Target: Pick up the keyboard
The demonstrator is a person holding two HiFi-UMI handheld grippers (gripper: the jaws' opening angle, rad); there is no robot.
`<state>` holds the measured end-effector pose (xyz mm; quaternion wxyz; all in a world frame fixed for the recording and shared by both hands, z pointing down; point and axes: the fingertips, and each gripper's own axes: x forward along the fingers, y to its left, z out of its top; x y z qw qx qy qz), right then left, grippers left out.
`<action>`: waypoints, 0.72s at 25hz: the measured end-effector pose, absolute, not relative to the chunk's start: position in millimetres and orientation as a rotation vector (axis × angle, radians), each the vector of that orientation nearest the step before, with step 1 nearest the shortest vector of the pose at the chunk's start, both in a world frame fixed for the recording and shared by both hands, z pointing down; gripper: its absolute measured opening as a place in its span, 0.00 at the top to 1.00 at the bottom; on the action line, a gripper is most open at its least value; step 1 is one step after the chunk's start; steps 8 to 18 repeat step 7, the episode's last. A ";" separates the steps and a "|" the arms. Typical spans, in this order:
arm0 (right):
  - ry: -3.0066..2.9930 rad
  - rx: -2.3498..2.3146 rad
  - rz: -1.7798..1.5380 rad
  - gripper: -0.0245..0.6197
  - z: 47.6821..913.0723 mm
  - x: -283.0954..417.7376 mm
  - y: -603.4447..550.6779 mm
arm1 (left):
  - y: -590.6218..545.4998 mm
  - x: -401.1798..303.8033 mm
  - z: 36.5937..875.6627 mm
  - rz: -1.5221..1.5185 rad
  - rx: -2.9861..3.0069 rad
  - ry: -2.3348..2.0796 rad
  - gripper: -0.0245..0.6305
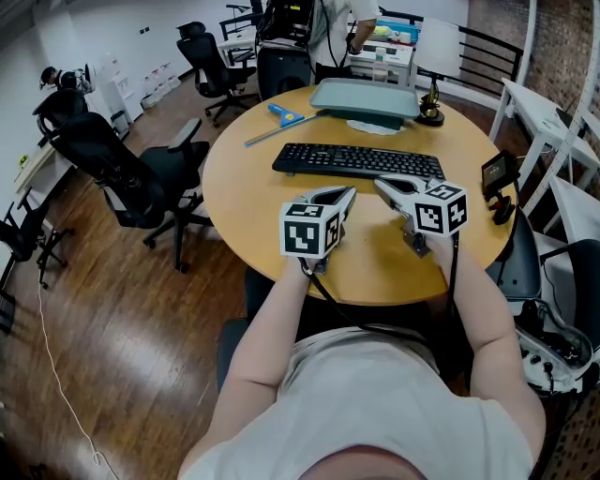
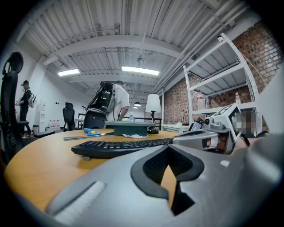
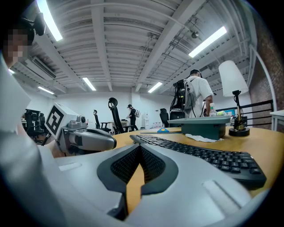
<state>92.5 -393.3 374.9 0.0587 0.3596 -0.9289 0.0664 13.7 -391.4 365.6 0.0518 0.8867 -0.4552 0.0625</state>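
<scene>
Keyboard (image 1: pixel 359 161) lies flat on desk (image 1: pixel 253 225), just ahead of both gripper tips. Left gripper (image 1: pixel 348 194): jaws pressed together, nothing btwn them, tip aimed at keyboard's near edge, short of it. Right gripper (image 1: pixel 382 182): jaws also closed tight, empty, tip right up at keyboard's near edge; can't tell if touching. The two sit side by side, tips angled toward each other, near but apart. Beyond keyboard from the grippers: teal tray (image 1: pixel 366 98) w/ white paper (image 1: pixel 375 127) at its front, lamp (image 1: pixel 434 56) farther right, blue tool (image 1: pixel 284 115) farther left. Person (image 1: pixel 337 28) stands past desk's far side. Black office chair (image 1: pixel 131 173) well off to left of left gripper.
</scene>
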 end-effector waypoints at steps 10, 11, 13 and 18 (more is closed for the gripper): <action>-2.815 1.088 0.201 0.96 375.0 92.4 -393.6 | -391.7 13.7 366.0 0.192 2.696 -1.385 0.96; -2.815 1.088 0.201 0.96 375.0 92.4 -393.6 | -391.7 13.7 366.0 0.192 2.696 -1.385 0.96; -2.815 1.088 0.201 0.96 375.0 92.4 -393.6 | -391.7 13.7 366.0 0.192 2.696 -1.385 0.96; -2.815 1.088 0.201 0.96 375.0 92.4 -393.6 | -391.7 13.7 366.0 0.192 2.696 -1.385 0.96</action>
